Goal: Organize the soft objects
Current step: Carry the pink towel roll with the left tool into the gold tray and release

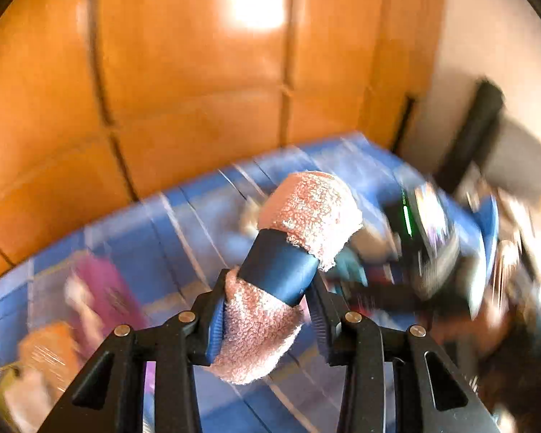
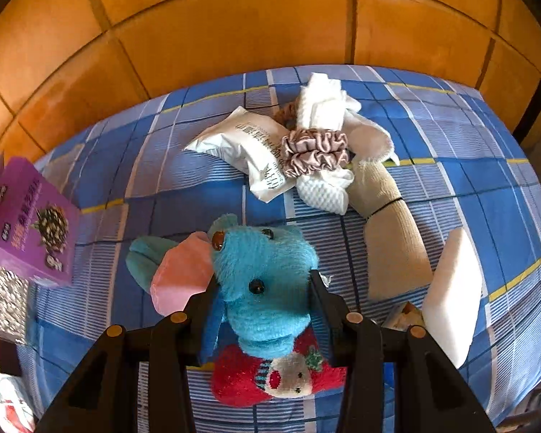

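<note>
- Left gripper (image 1: 267, 310): jaws closed on a rolled pink towel (image 1: 306, 209) bound by a dark blue band (image 1: 281, 267). The grip sits on the roll's near end, just behind the band; most of the roll sticks out forward past the fingertips, lifted clear of the blue checked bedsheet (image 1: 184, 223).
- Likely reason for that hold: pinching beside the band keeps the roll from unwinding while it is carried.
- Left view is heavily motion-blurred. A purple shape and an orange shape lie below-left of the tongs; identity unclear.
- Right gripper (image 2: 267, 299): jaws clamped on the head of a blue plush elephant (image 2: 267, 270), one finger on each side. Its pink ear (image 2: 184, 274) flops out left of the left finger.
- Directly beneath the elephant, between the fingers, lies a red fuzzy sock (image 2: 270, 379) with a reindeer face. Whether the toy rests on it or hangs above it, cannot tell.
- Ahead of the right tongs: a heap with a white packet (image 2: 241, 144), a white cloth (image 2: 321, 104) and a mauve scrunchie (image 2: 315, 151). A beige sock (image 2: 393, 231) runs ahead-right, a white foam block (image 2: 451, 296) just right of the fingers.
- Purple box (image 2: 29, 223) sits far left of the right tongs.
- Judgement: both hands are loaded mid-carry; sorting is barely begun, as most soft items lie loose on the sheet.
</note>
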Demonstrator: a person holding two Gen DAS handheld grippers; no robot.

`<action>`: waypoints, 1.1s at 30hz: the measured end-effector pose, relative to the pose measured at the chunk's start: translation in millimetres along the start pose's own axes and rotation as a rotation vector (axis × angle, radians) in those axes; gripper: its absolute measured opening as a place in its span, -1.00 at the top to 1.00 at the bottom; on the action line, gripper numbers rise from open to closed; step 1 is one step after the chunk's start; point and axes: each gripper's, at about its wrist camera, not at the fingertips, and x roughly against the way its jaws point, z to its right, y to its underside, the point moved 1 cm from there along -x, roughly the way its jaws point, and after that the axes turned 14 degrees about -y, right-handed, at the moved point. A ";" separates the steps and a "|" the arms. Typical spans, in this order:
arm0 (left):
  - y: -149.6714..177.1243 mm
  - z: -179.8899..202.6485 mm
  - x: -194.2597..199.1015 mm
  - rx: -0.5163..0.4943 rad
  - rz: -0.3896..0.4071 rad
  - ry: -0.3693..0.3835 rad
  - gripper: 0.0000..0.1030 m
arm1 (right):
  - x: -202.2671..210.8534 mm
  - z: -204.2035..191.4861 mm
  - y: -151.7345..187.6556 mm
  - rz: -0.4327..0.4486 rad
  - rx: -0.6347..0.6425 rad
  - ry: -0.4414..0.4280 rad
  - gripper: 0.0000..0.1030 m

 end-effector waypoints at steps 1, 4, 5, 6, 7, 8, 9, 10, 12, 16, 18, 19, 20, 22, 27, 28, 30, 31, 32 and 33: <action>-11.8 -13.9 4.4 0.035 0.018 -0.028 0.21 | -1.2 -1.1 0.6 -0.003 0.007 0.006 0.15; -33.1 -67.9 13.4 0.160 0.049 -0.145 0.21 | -3.6 -0.8 1.2 -0.007 0.013 0.020 0.14; -34.5 -85.6 16.1 0.199 0.051 -0.182 0.21 | -4.0 -0.3 1.4 -0.007 0.014 0.022 0.14; -32.6 -108.3 20.3 0.244 0.053 -0.235 0.21 | -4.7 -0.4 1.8 -0.008 0.016 0.025 0.14; -27.1 -126.0 26.1 0.281 0.050 -0.273 0.21 | -5.7 -0.6 1.9 -0.011 0.017 0.031 0.14; -19.2 -147.0 31.2 0.325 0.045 -0.314 0.21 | -5.7 -0.9 2.1 -0.010 0.020 0.034 0.14; -9.6 -162.1 37.7 0.357 0.043 -0.350 0.20 | -6.0 -1.4 2.1 -0.010 0.022 0.036 0.14; 6.7 -180.2 47.9 0.389 0.042 -0.393 0.20 | -6.4 -1.7 2.3 -0.010 0.023 0.039 0.14; 39.3 -210.5 61.7 0.451 0.031 -0.466 0.20 | -7.2 -3.0 2.9 -0.010 0.030 0.048 0.13; 117.6 -260.0 78.9 0.565 -0.046 -0.593 0.20 | -9.3 -7.2 4.2 -0.011 0.056 0.073 0.12; 161.6 -275.3 83.3 0.618 -0.100 -0.640 0.19 | -10.0 -8.7 4.8 -0.009 0.072 0.087 0.12; 179.7 -278.9 83.6 0.637 -0.125 -0.646 0.19 | -10.7 -9.5 5.0 -0.008 0.078 0.093 0.12; 195.6 -281.0 82.0 0.654 -0.150 -0.653 0.19 | -11.2 -10.7 5.4 -0.008 0.086 0.101 0.12; 227.7 -281.5 75.1 0.678 -0.201 -0.674 0.17 | -12.5 -13.2 6.3 -0.009 0.104 0.118 0.12; 279.0 -271.1 68.9 0.678 -0.270 -0.685 0.14 | -13.8 -17.8 7.6 -0.007 0.106 0.150 0.14; 284.8 -266.6 69.3 0.670 -0.266 -0.689 0.14 | -13.6 -19.5 7.5 -0.004 0.106 0.159 0.15; 286.6 -261.0 72.4 0.650 -0.245 -0.696 0.10 | -12.0 -21.3 6.2 0.004 0.084 0.168 0.17; 287.9 -257.2 76.2 0.637 -0.229 -0.704 0.06 | -11.2 -21.8 5.0 0.007 0.068 0.169 0.19; 285.9 -252.4 80.9 0.620 -0.206 -0.711 -0.03 | -9.9 -22.2 3.8 0.012 0.054 0.167 0.20; 284.1 -250.9 89.6 0.613 -0.190 -0.714 -0.08 | -6.9 -22.9 1.0 0.025 0.031 0.163 0.21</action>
